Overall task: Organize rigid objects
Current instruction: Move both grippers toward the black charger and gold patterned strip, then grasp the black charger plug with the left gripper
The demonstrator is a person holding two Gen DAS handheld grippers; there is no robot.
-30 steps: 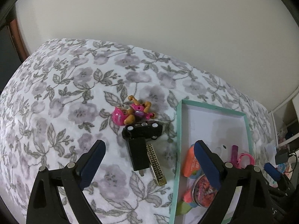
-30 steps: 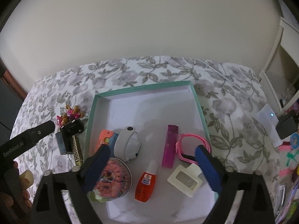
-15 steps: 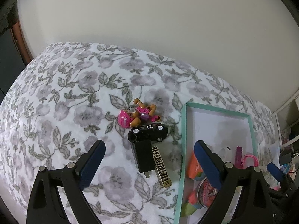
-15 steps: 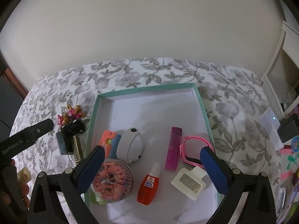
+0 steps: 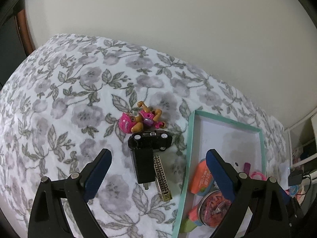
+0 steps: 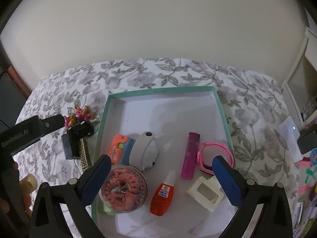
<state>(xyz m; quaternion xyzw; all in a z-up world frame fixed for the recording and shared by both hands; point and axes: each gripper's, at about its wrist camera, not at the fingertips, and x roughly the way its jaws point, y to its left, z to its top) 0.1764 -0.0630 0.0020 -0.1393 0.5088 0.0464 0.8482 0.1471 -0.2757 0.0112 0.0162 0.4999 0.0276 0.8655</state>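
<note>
Floral fabric (image 5: 65, 107), white with grey blossoms and leaves, covers the surface that carries everything. A shallow box with a teal rim (image 6: 221, 115) and a white floor lies on it, its far edge toward the plain wall.

Four things lie on the fabric just outside the box's left edge, bunched together. A pink and tan toy figure (image 5: 141, 120) is farthest back, touching a black toy car (image 5: 150, 141) that lies on its side. Against the car's near side a black plug adapter (image 5: 143, 166) points its prong toward the near edge, and a gold patterned bar (image 5: 162, 177) lies along the adapter's right side, between it and the box.

Inside the box, near its left edge, an orange and blue case (image 6: 117, 151) sits beside a white strap device (image 6: 144, 152). Toward the near left corner stands a clear round tub of orange pieces (image 6: 123, 191). An orange glue bottle (image 6: 163, 195) lies mid-floor, a magenta tube (image 6: 190, 155) beyond it, a pink watch (image 6: 216, 154) by the right edge, and a cream frame (image 6: 206, 193) nearer.

The left gripper (image 5: 158, 170) hangs above the adapter and bar, fingers spread wide, holding nothing. The right gripper (image 6: 159, 177) hovers over the box's near half, likewise spread and empty.
</note>
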